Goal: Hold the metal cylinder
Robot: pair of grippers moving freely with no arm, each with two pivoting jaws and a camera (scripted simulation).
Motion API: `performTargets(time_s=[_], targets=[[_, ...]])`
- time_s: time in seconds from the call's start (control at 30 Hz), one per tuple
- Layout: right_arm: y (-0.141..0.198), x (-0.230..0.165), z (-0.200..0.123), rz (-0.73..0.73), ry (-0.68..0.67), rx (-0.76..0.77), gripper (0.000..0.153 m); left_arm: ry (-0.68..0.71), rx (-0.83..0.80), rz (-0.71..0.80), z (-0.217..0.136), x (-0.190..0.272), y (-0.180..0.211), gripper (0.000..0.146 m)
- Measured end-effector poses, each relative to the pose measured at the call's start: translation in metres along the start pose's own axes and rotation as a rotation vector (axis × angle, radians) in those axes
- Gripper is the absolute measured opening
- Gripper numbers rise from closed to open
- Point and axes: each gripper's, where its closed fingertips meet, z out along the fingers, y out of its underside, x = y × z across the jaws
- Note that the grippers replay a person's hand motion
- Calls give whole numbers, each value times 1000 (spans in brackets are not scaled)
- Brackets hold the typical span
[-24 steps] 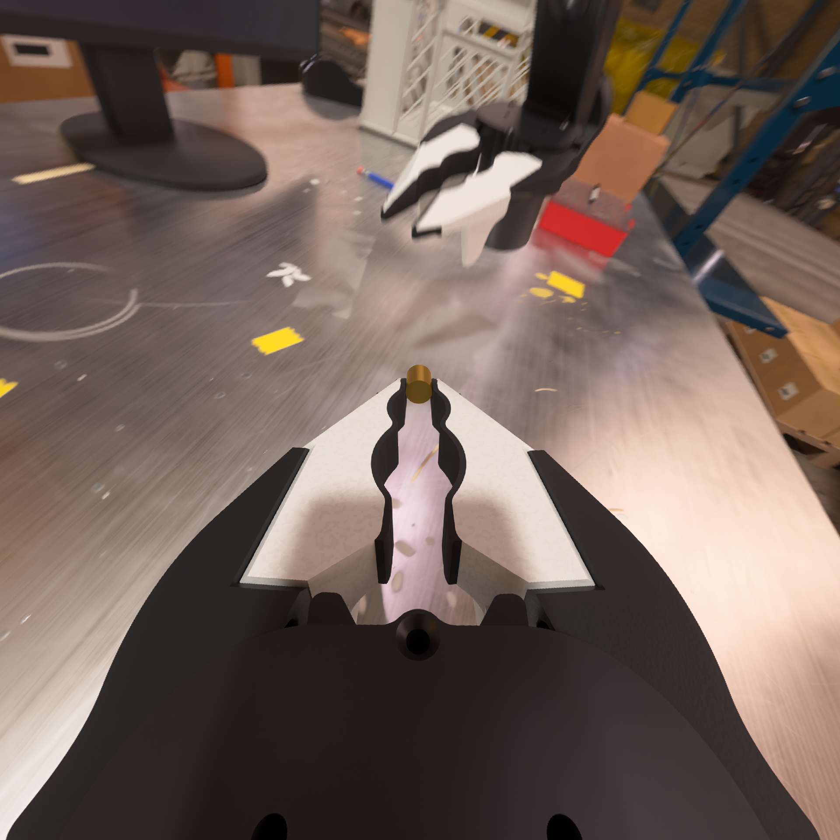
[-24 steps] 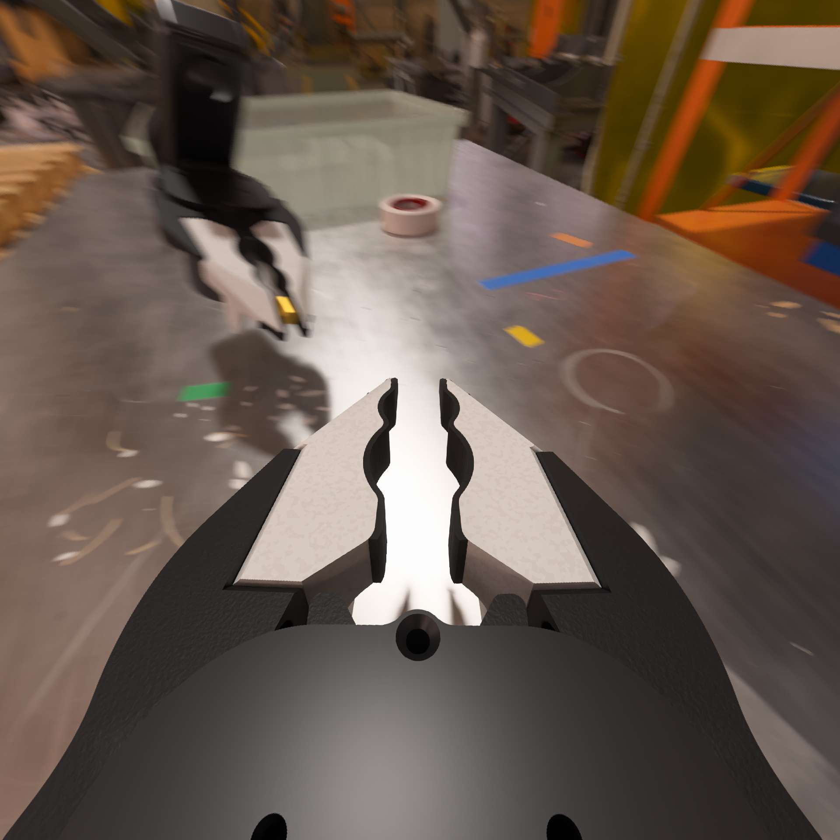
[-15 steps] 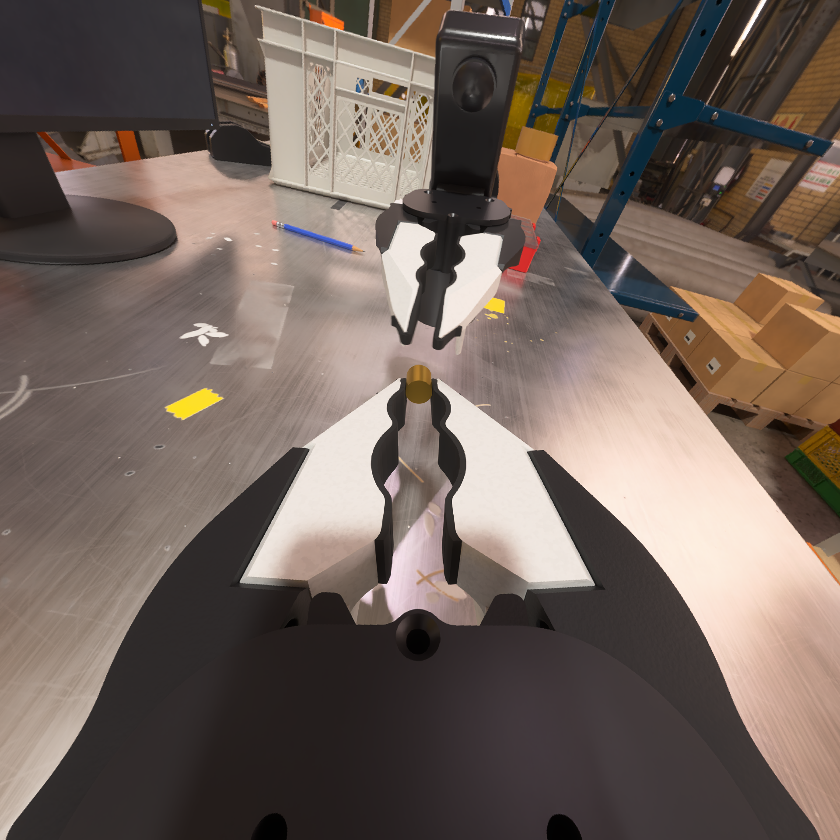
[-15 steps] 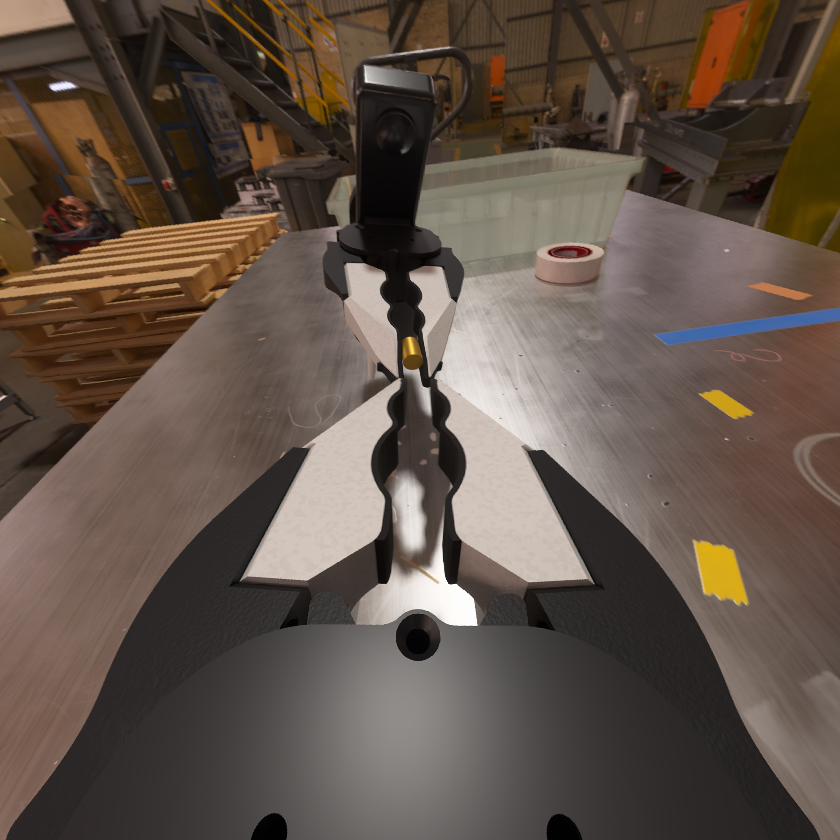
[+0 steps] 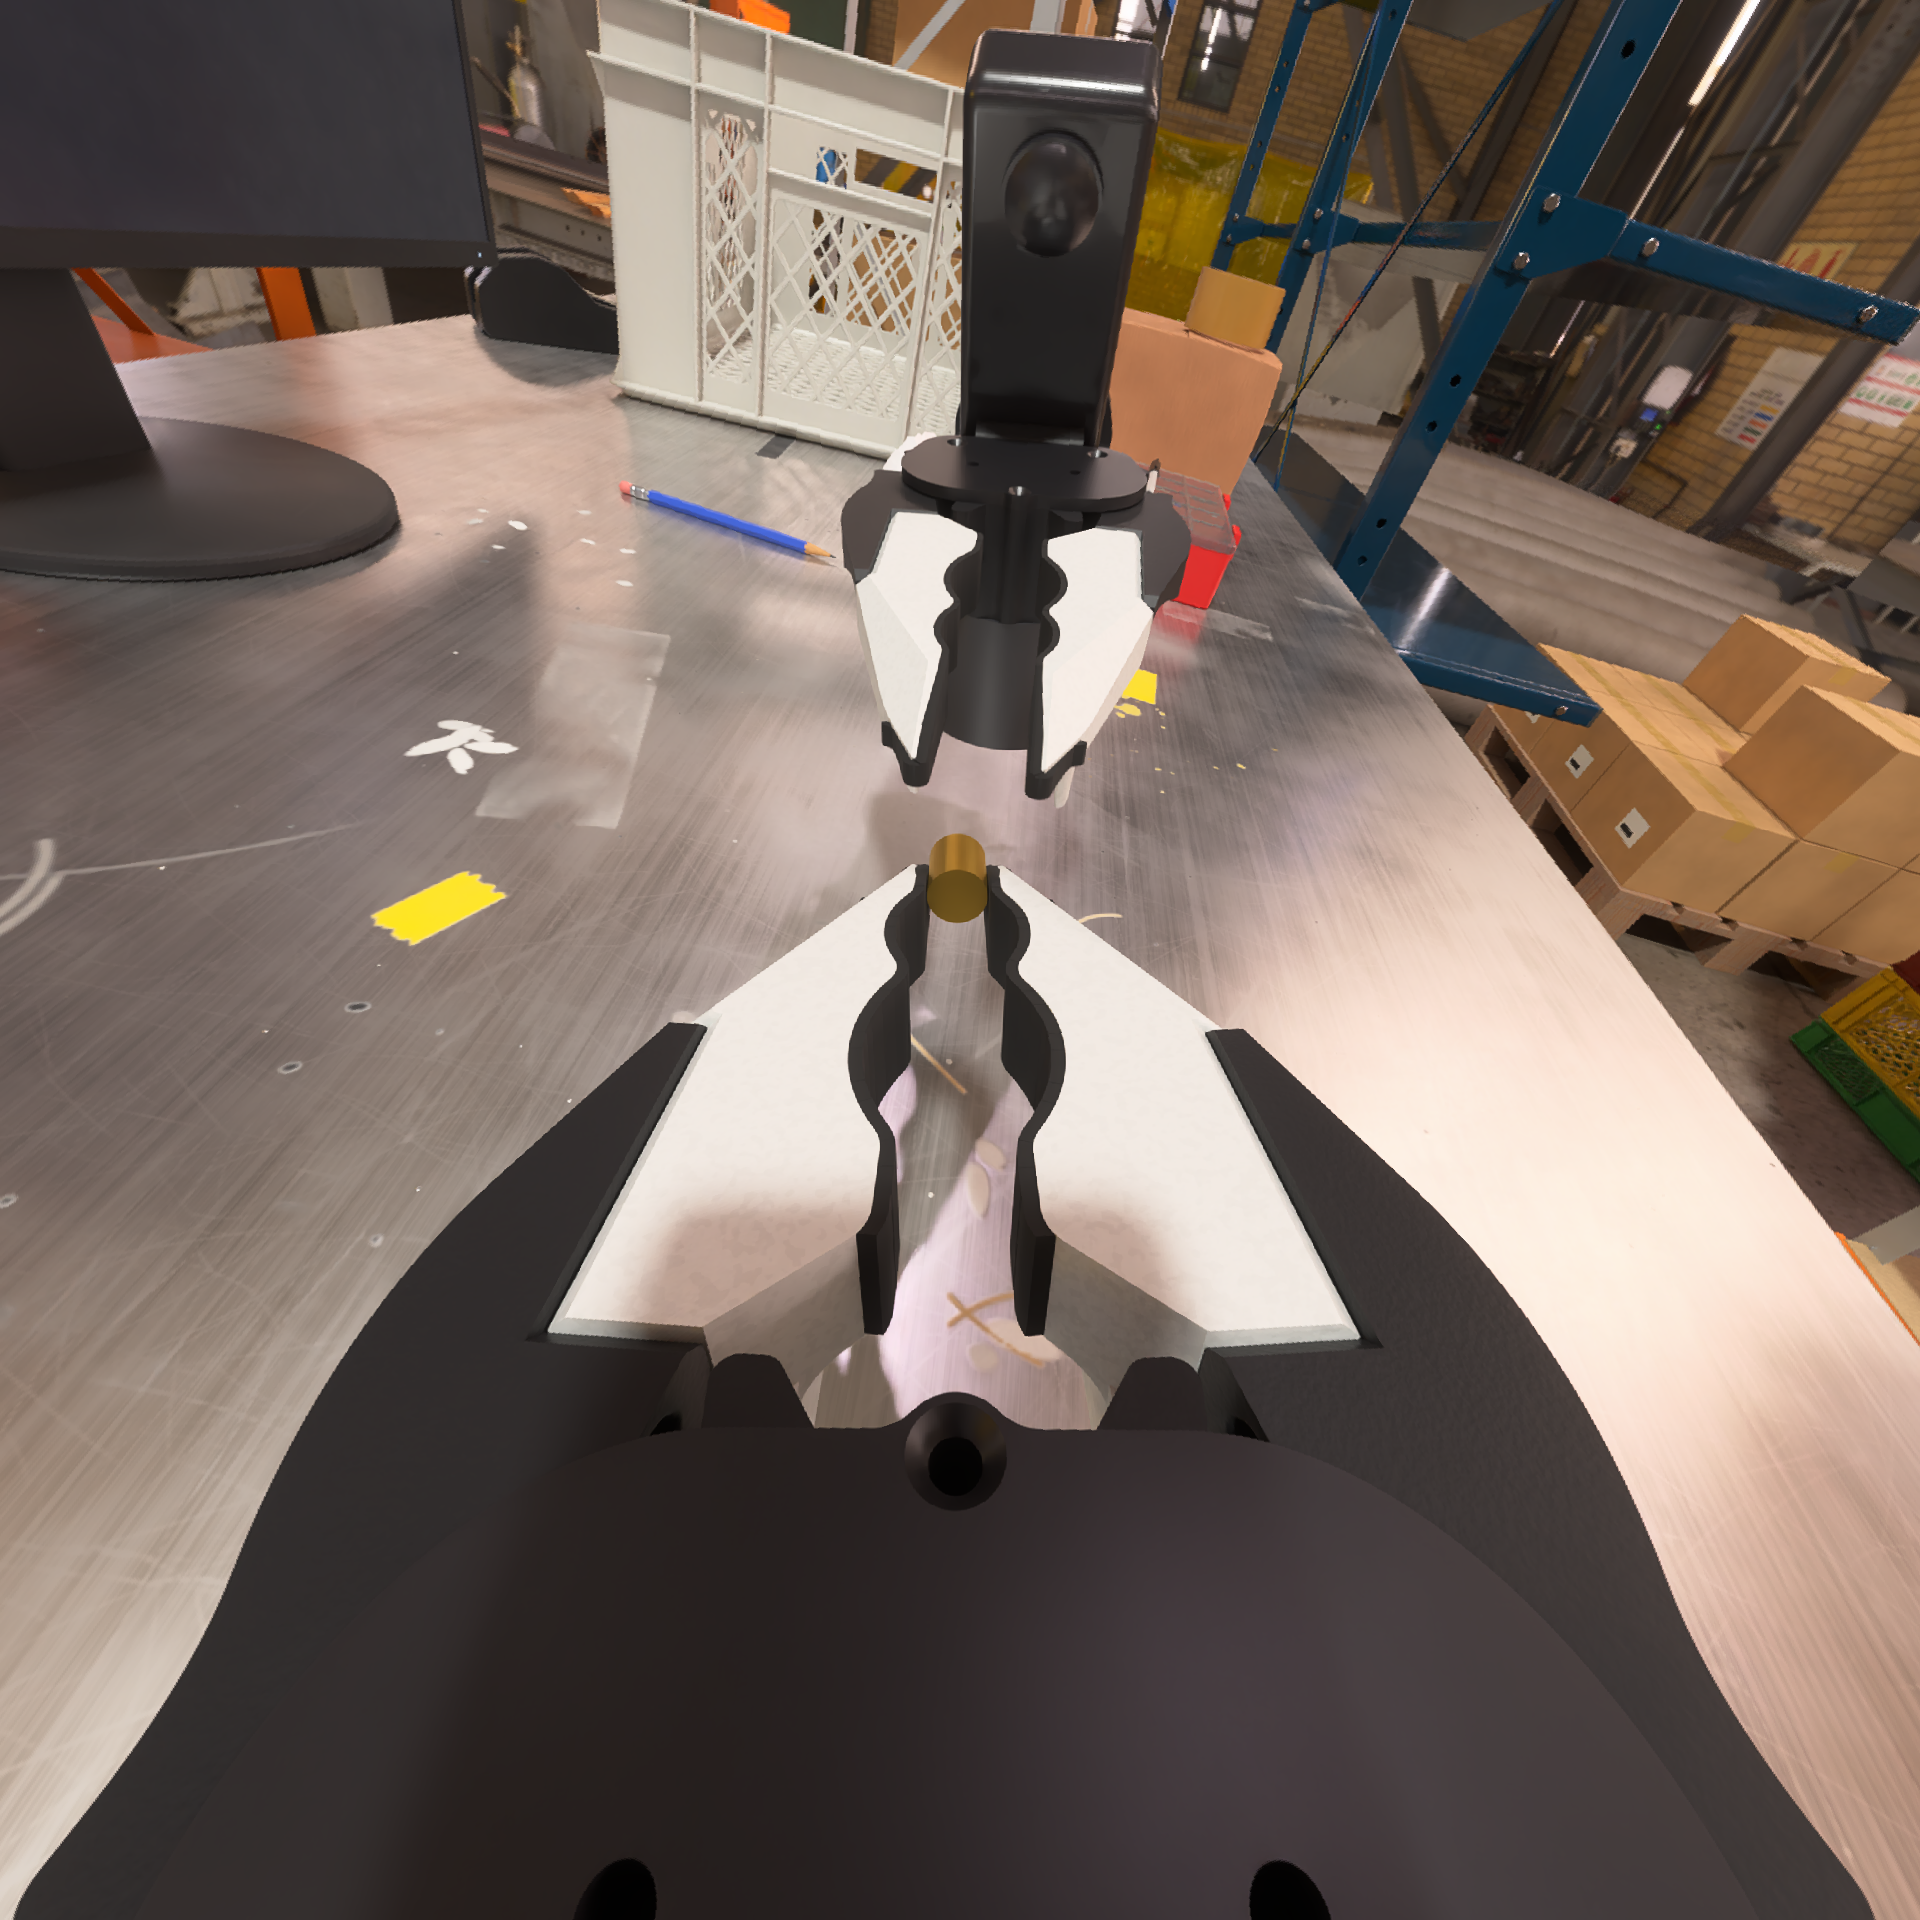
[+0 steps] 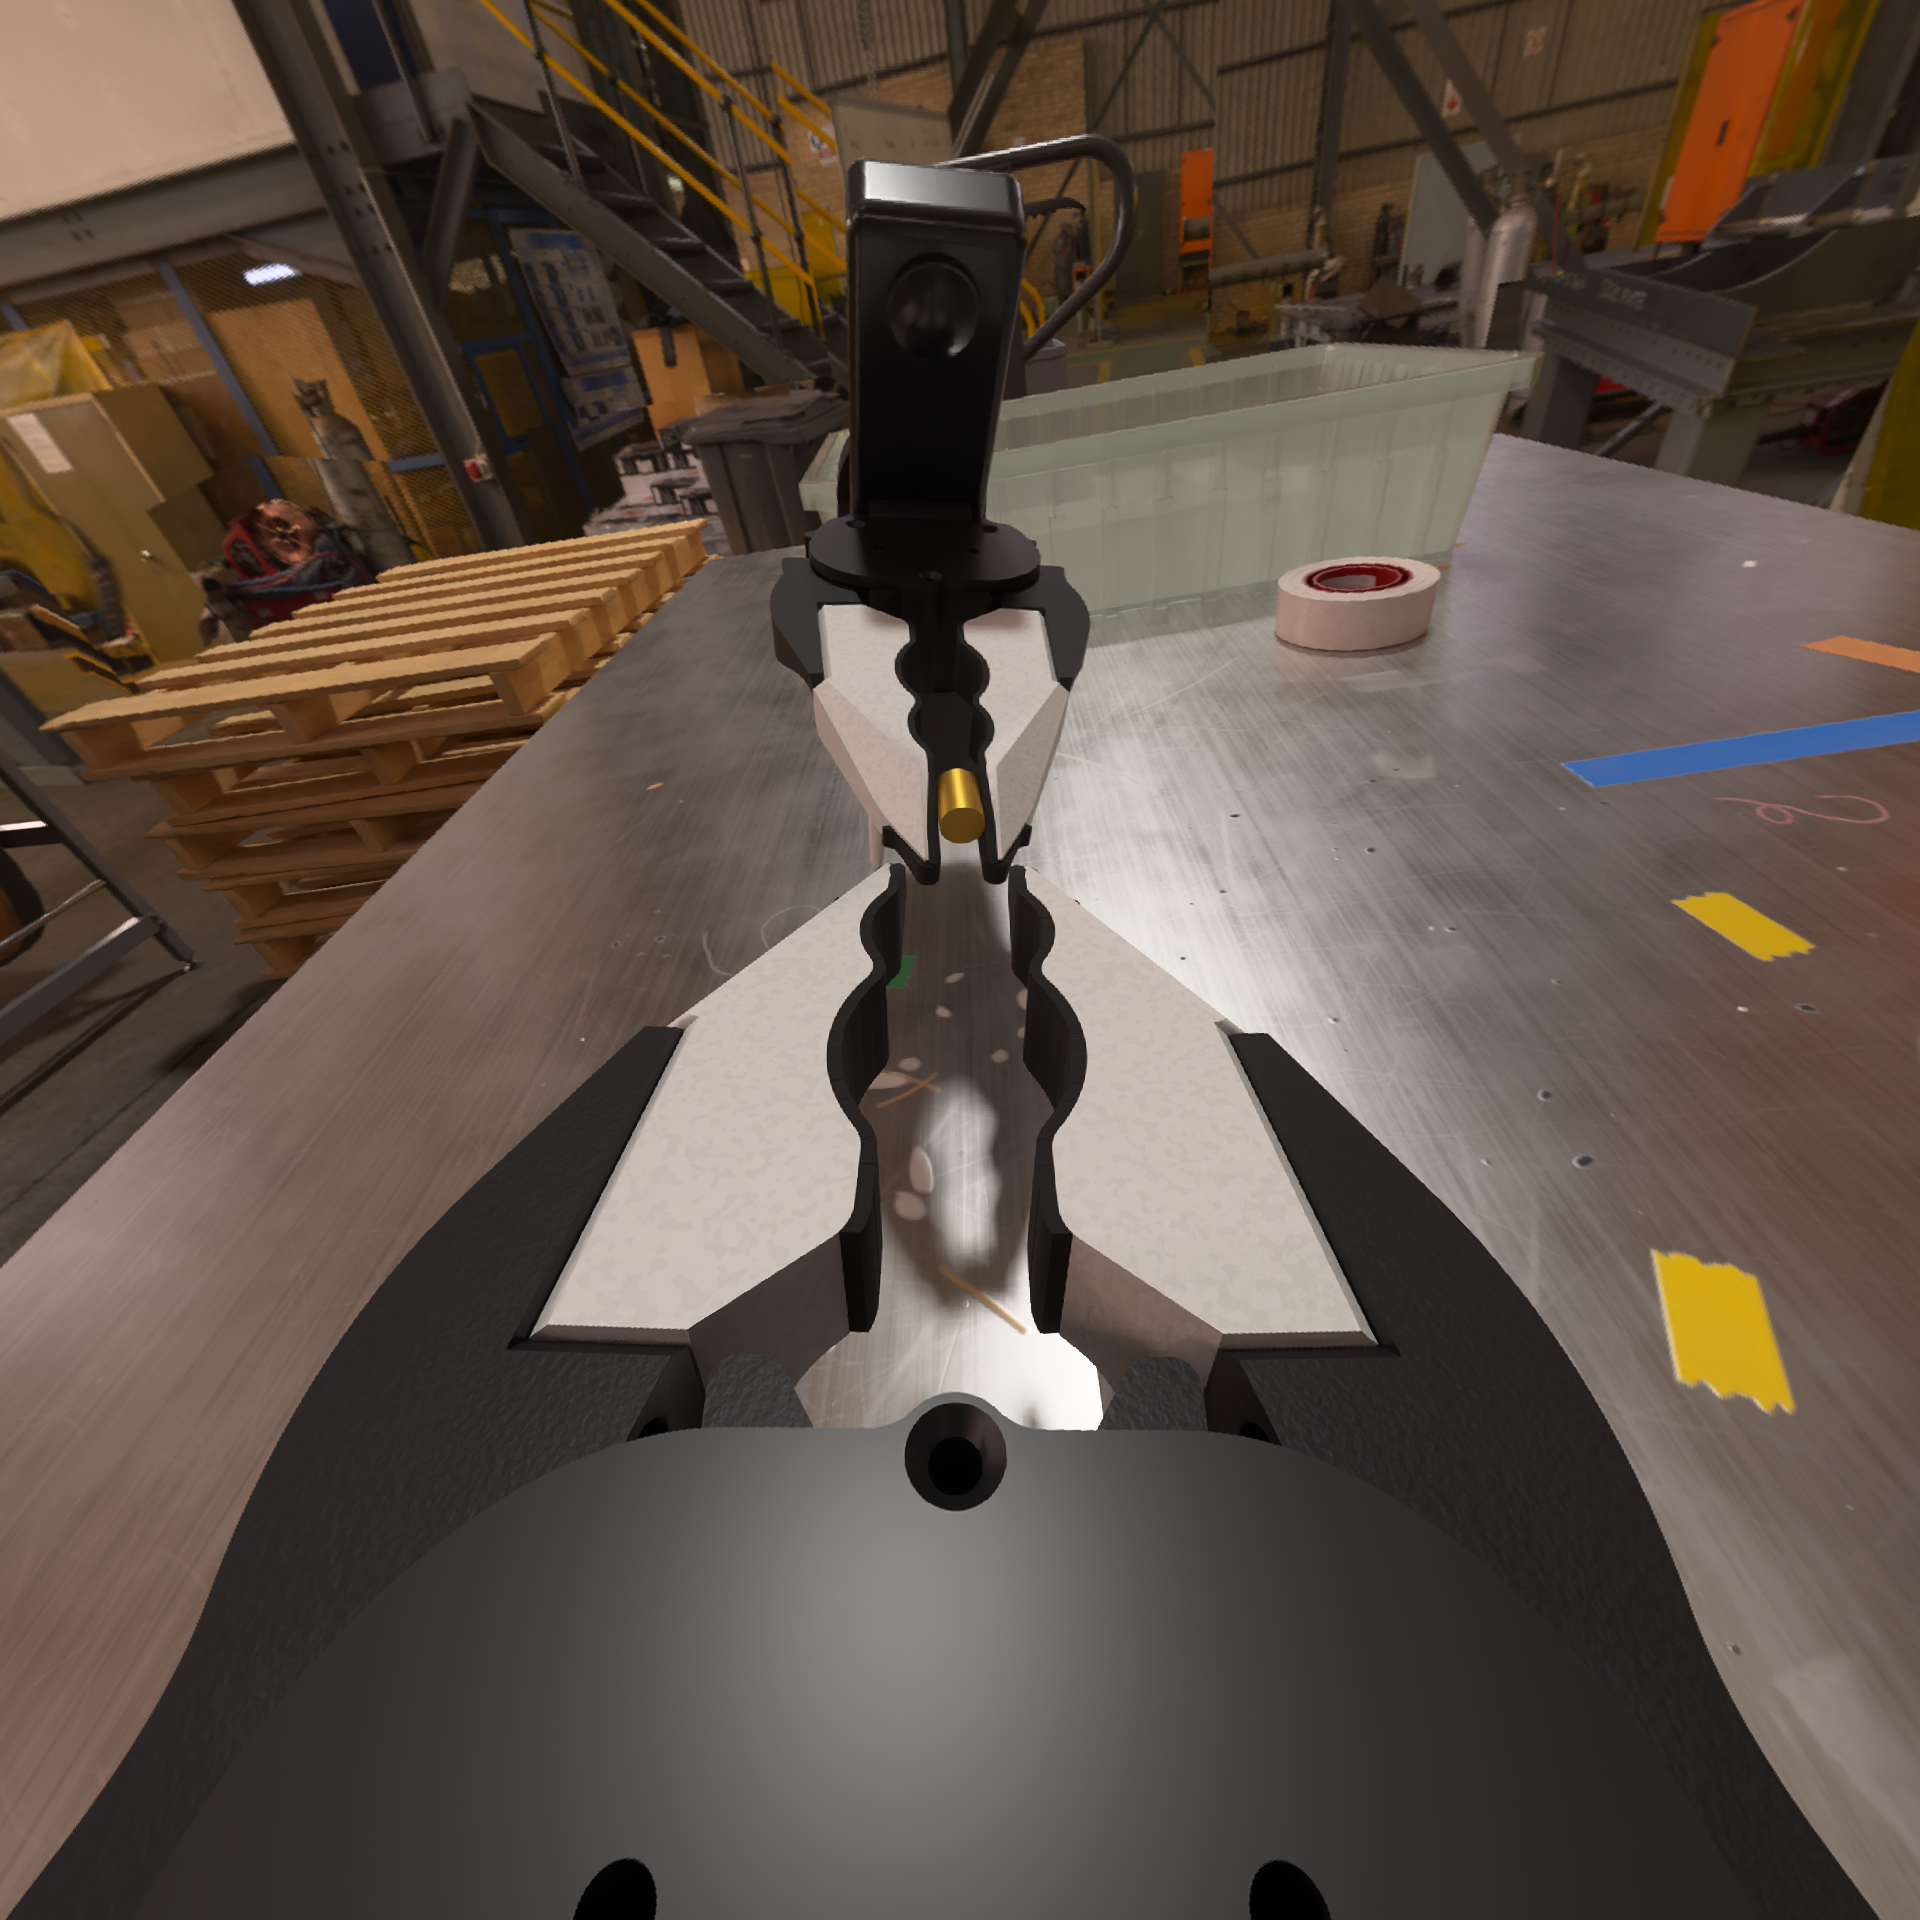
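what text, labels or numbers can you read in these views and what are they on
No text is legible enough to read.
Wall signs on the brick wall, left wrist view: too small.
Stickers on the cardboard boxes: too small.
Blue posters by the stairs, right wrist view: blurred.
Pink chalk scribble on the table: no clear word.
Metal cylinder: no marking visible.

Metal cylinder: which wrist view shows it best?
Left wrist view: the metal cylinder sits close and centred, pinched at the left gripper fingers' tips, end face and side visible. Right wrist view shows the cylinder smaller and farther off, end-on.
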Motion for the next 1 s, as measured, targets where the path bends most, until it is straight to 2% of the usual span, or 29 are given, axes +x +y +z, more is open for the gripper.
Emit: performTargets(time_s=[0.07, 0.13, 0.2, 0.5, 0.6, 0.63, 0.77, 1.0], targets=[[1, -1, 3, -1, -9, 0, 18, 5, -2, -1, 0, 1, 0, 10], [2, -3, 5, -25, -6, -9, 4, 8, -5, 3, 1, 2, 0, 10], [2, -5, 6, -22, -31, -12, 0, 14, -2, 3, 1, 4, 0, 10], [-8, 7, -6, -9, 30, 33, 0, 2, 10, -6, 0, 1, -2, 10], [2, 5, 0, -6, 21, -25, 19, 2, 5, -7, 0, 1, -2, 10], [4, 3, 3, -14, 15, -32, 20, 4, 3, -5, 0, 1, -1, 10], [5, -2, 7, -20, -22, -29, 2, -6, -5, 0, 0, 0, 0, 10], [-1, -2, 1, 14, -56, 12, 0, 4, -6, -3, -1, 1, -1, 10]])
